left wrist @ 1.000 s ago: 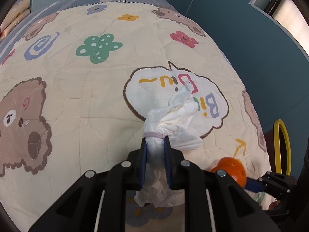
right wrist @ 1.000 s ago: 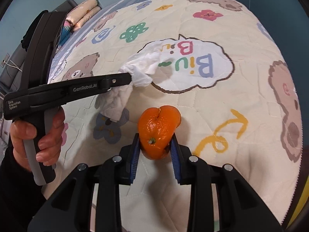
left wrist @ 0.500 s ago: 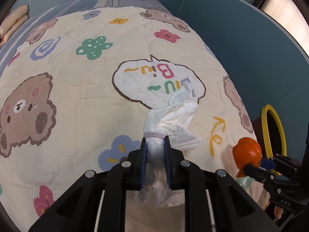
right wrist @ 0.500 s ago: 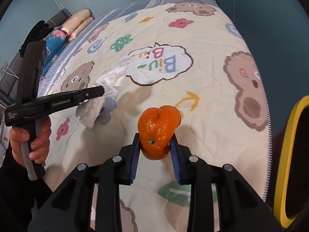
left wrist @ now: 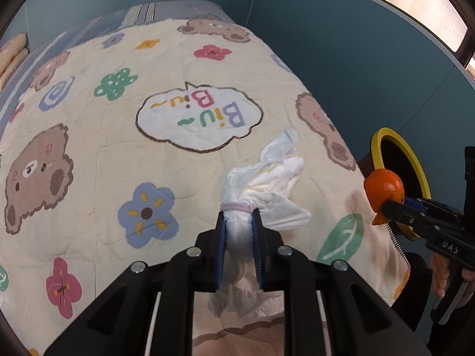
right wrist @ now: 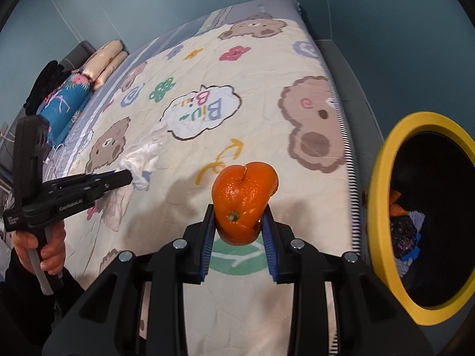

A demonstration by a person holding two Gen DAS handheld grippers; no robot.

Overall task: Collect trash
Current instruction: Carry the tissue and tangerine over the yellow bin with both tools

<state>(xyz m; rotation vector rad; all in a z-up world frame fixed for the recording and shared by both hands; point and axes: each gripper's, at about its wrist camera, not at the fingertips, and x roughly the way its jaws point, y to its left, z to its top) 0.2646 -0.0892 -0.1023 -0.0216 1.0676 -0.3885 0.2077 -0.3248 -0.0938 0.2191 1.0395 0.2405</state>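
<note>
My left gripper (left wrist: 239, 218) is shut on a crumpled white tissue wad (left wrist: 267, 181), held above the cartoon-print bed quilt (left wrist: 98, 160). The same tissue (right wrist: 141, 163) and left gripper (right wrist: 129, 176) show at the left of the right wrist view. My right gripper (right wrist: 239, 212) is shut on a squashed orange peel (right wrist: 245, 191), lifted over the quilt's right part. That peel (left wrist: 384, 190) and the right gripper (left wrist: 389, 206) appear in the left wrist view in front of a yellow-rimmed bin (left wrist: 415, 163). The bin (right wrist: 383, 178) stands beside the bed at right, with dark trash inside.
Rolled blankets and a blue pillow (right wrist: 66, 103) lie at the head of the bed (right wrist: 335, 59). A teal wall (left wrist: 341, 59) runs along the bed's far side. A hand (right wrist: 44, 246) grips the left tool's handle.
Both grippers have travelled rightward and upward across the quilt toward the bed's edge, each keeping its load. The yellow-rimmed bin has come well into the right wrist view.
</note>
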